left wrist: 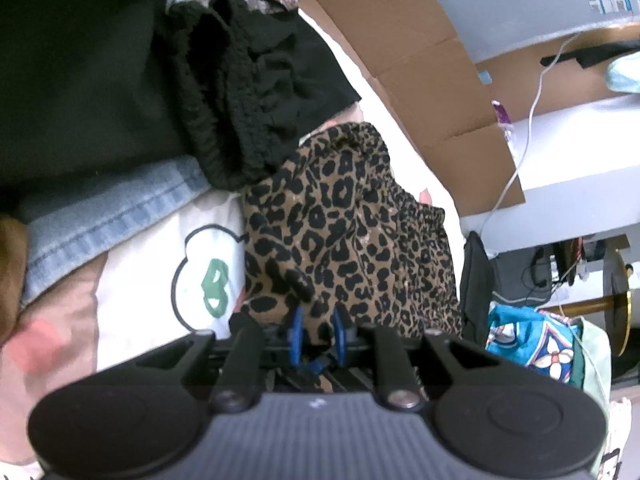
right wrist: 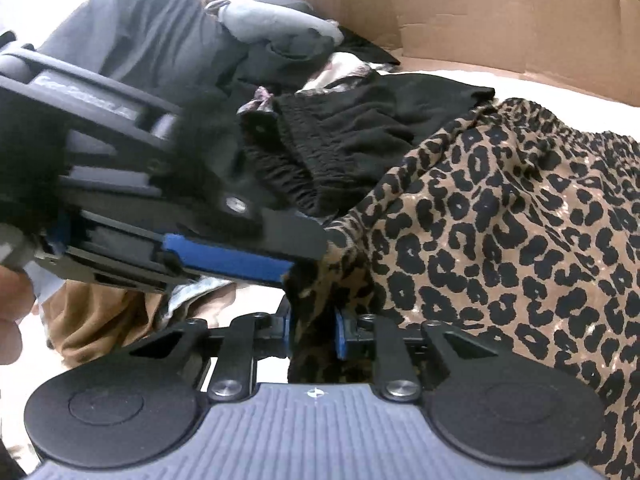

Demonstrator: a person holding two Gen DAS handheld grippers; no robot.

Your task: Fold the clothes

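Note:
A leopard-print garment point(left wrist: 352, 232) lies bunched on the white bed, and it fills the right half of the right wrist view point(right wrist: 500, 232). My left gripper point(left wrist: 318, 334) has a fold of it between its blue pads, which stand a little apart, so the cloth looks loose there. In the right wrist view, one of the left gripper's fingers point(right wrist: 228, 258) comes in from the left and touches the garment's corner. My right gripper point(right wrist: 313, 334) is shut on a thick bunch of the same corner, which fills the gap between its pads.
A black ruffled garment point(left wrist: 256, 92) lies just beyond the leopard one, also seen as point(right wrist: 340, 148). Denim point(left wrist: 112, 208) and a white cloth with a green print point(left wrist: 200, 272) lie to the left. Cardboard boxes point(left wrist: 420, 60) and a white cable point(left wrist: 532, 120) border the bed on the right.

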